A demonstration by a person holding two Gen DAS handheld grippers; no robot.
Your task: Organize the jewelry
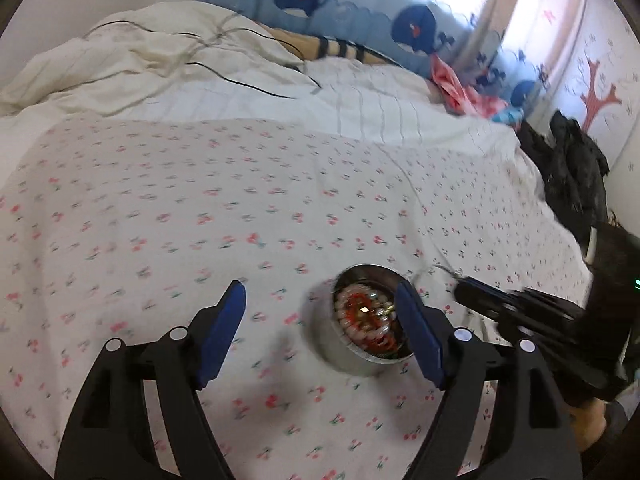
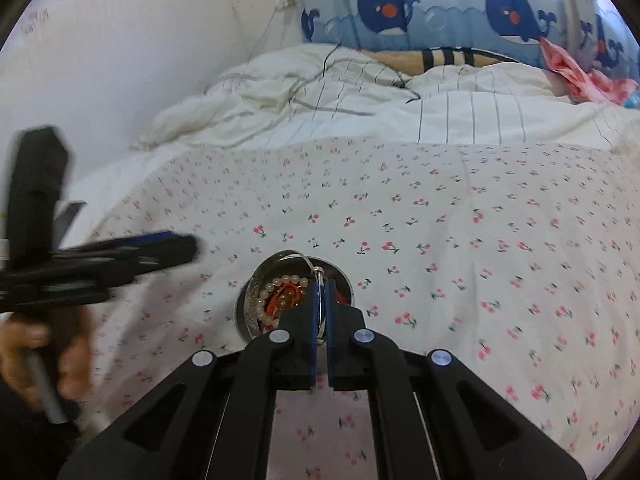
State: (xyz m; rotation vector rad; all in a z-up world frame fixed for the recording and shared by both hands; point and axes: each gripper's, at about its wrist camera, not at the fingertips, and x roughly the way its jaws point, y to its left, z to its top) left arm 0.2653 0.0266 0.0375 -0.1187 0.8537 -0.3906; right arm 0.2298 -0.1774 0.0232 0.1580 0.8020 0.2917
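Jewelry [image 2: 280, 296] fills the round tin [image 1: 340, 354] on our cherry-print sheet [image 1: 200, 200]. Our left gripper [image 1: 320, 320] gapes empty; our right gripper [image 2: 320, 292] pinches a silver bangle [image 2: 319, 276].

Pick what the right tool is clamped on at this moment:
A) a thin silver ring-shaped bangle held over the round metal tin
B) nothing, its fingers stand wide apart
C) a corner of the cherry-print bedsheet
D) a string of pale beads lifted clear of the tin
A: in the right wrist view the right tool has its blue pads closed on a thin silver bangle above the round metal tin, while the pale bead string lies inside the tin.
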